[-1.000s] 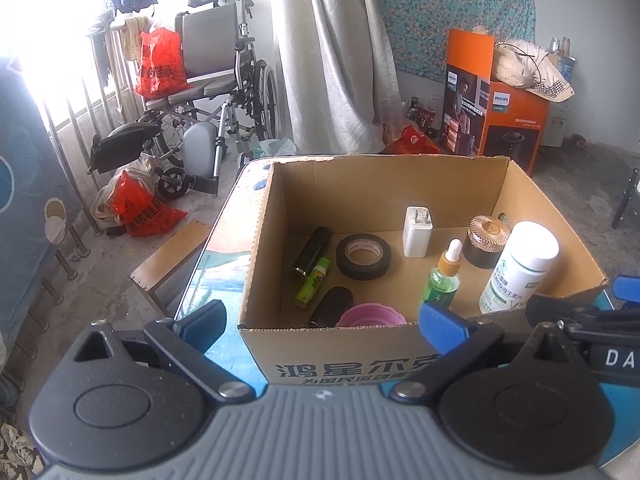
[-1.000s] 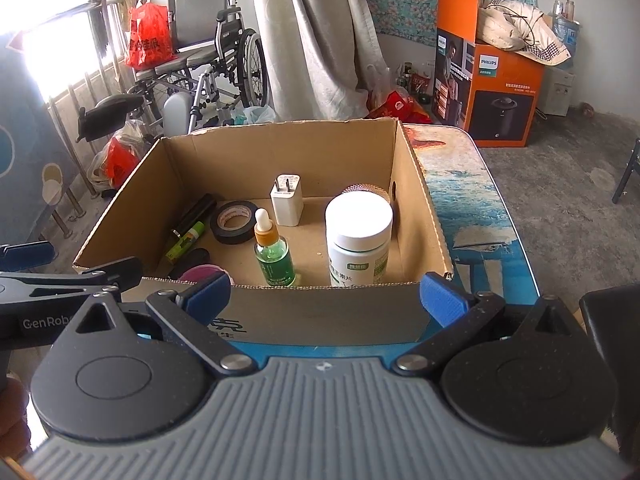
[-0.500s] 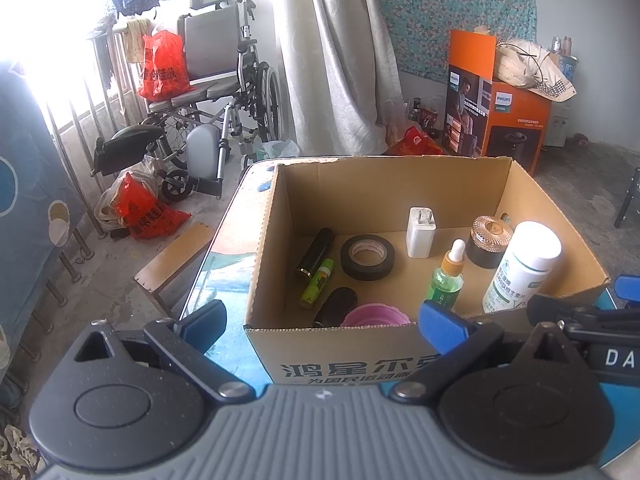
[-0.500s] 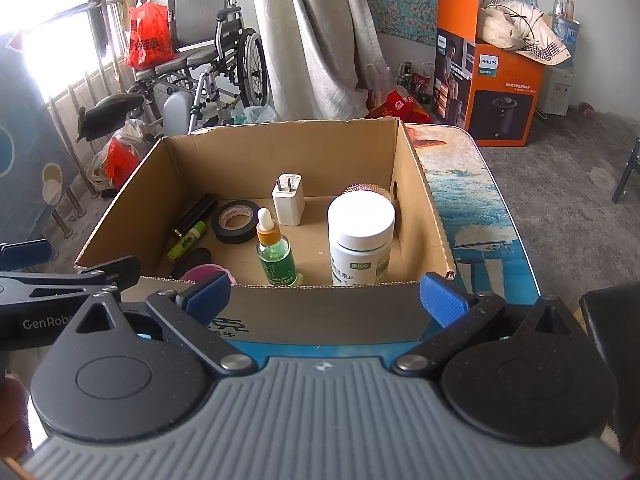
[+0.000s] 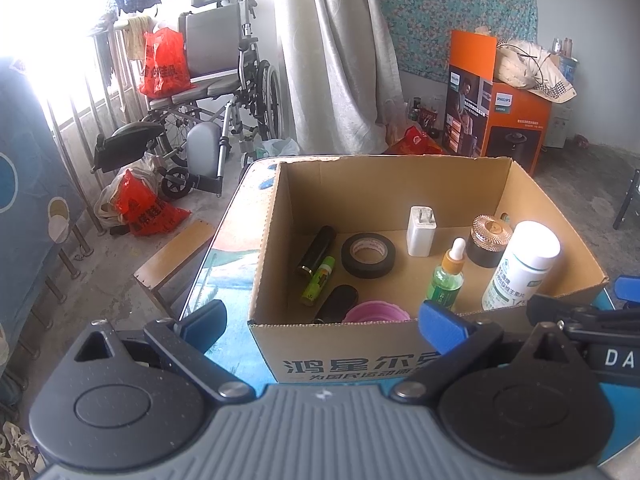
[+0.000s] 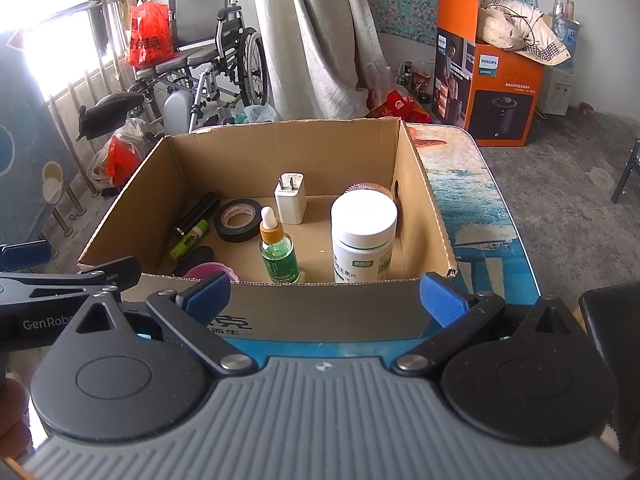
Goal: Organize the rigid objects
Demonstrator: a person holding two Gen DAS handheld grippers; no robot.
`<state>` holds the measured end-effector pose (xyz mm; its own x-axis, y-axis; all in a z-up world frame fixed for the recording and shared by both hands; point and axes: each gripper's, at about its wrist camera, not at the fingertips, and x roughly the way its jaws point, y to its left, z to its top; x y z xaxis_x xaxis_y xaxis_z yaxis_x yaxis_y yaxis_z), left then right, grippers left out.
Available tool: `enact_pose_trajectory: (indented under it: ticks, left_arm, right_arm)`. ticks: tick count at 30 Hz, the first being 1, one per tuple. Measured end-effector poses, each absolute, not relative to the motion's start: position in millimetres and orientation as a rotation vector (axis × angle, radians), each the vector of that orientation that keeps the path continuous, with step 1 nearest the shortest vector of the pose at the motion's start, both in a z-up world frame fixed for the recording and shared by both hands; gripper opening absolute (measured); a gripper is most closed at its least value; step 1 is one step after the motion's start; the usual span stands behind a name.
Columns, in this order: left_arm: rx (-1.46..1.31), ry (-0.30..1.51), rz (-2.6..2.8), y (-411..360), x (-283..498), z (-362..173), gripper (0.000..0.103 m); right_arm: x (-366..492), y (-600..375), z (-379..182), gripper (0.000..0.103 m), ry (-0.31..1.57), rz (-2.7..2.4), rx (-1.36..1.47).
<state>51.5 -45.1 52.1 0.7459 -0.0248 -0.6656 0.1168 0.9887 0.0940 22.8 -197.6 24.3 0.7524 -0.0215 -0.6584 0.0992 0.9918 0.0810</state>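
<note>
Left wrist view: left gripper spread wide and empty at lower frame, just short of the cardboard box at centre, which holds a tape roll, charger, dropper bottle and white bottle. Bare table runs along the box's left wall. Right wrist view: right gripper likewise apart and empty before the near wall, showing open tabletop right of the box, and the left gripper's arm at left edge.
</note>
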Motion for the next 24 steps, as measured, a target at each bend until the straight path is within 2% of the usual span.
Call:
enact_pose_trajectory:
  ticks: [24]
  left_arm:
    - [0.129, 0.726, -0.073, -45.8, 48.1, 52.1, 0.102]
  right_arm:
    - [22.7, -197.5, 25.3, 0.102, 0.718, -0.067, 0.113]
